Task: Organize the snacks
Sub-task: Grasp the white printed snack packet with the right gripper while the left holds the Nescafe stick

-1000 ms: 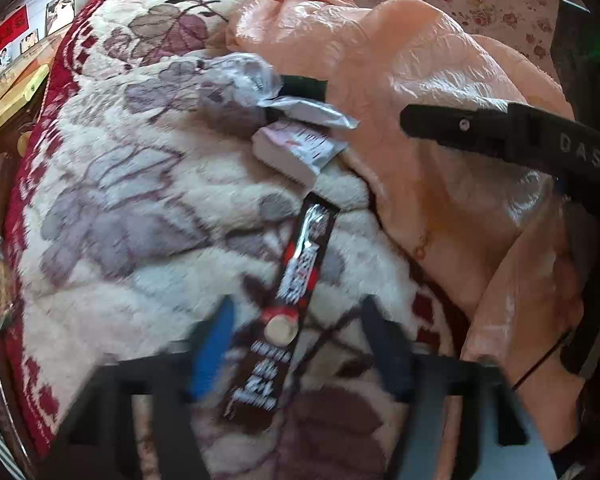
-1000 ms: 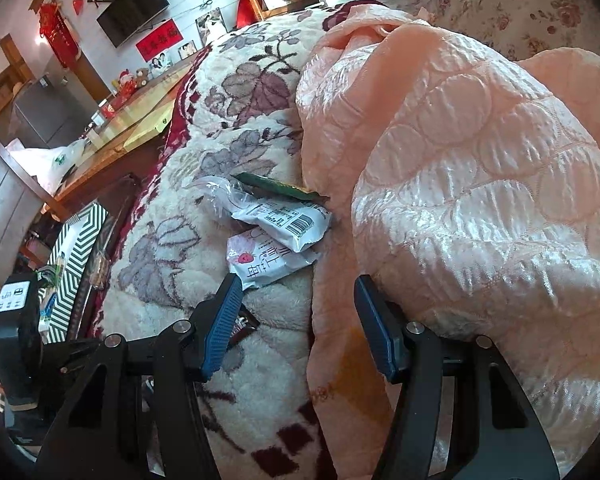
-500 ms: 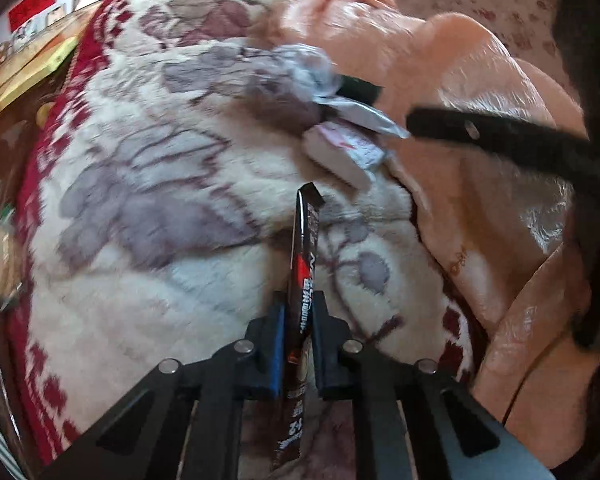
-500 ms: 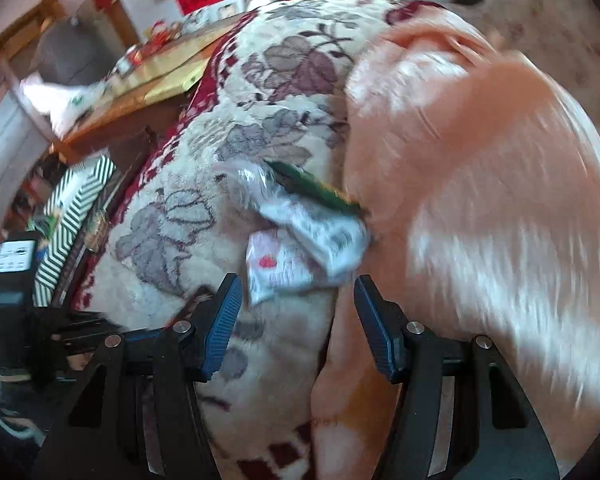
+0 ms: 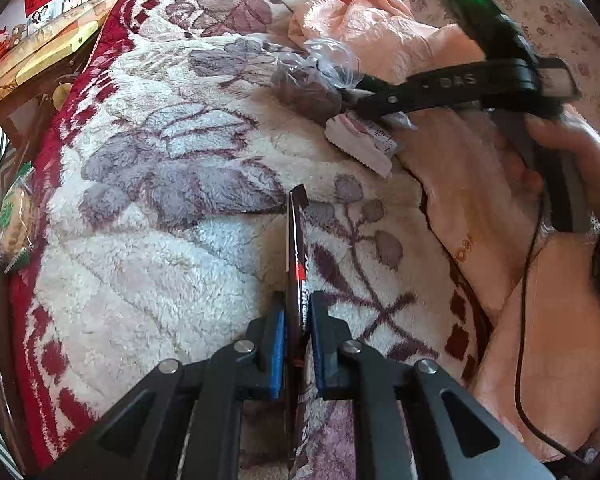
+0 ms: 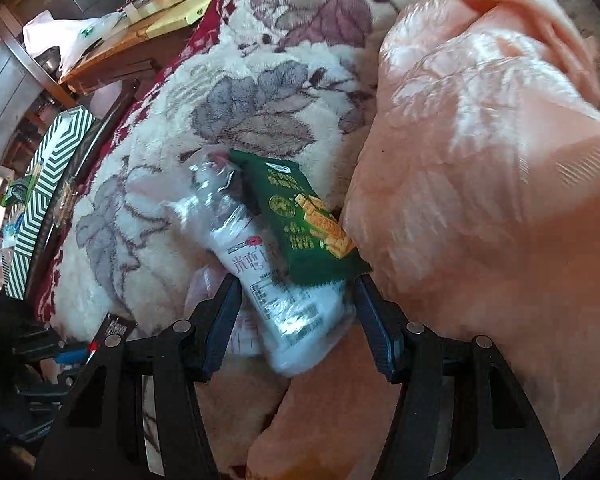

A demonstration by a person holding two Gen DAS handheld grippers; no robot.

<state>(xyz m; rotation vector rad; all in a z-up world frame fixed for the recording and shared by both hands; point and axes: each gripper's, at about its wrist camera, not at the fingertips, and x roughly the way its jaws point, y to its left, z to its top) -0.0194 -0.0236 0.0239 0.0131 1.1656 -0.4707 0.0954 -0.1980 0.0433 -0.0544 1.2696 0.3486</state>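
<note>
My left gripper [image 5: 297, 320] is shut on a long black-and-red snack stick [image 5: 296, 248], held edge-on above the fleecy floral blanket [image 5: 160, 184]. My right gripper [image 6: 296, 308] is open, its jaws on either side of a white snack packet [image 6: 276, 280], with a green cracker packet [image 6: 304, 220] lying over it. In the left wrist view the right gripper [image 5: 420, 96] reaches over a pile: a clear bag of dark snacks [image 5: 312, 80] and a pink-white packet [image 5: 360, 146]. The stick's end [image 6: 114, 326] shows in the right wrist view.
A peach quilt [image 6: 480, 160] is bunched along the right of the snacks. A green-and-white striped box [image 6: 48, 184] and a wooden table [image 6: 140, 24] stand beyond the blanket's left edge. A small biscuit packet [image 5: 14, 216] lies by the red border.
My left gripper closed on the black-and-red stick and lifted it on edge. My right gripper moved forward and down over the pile, jaws now around the white packet.
</note>
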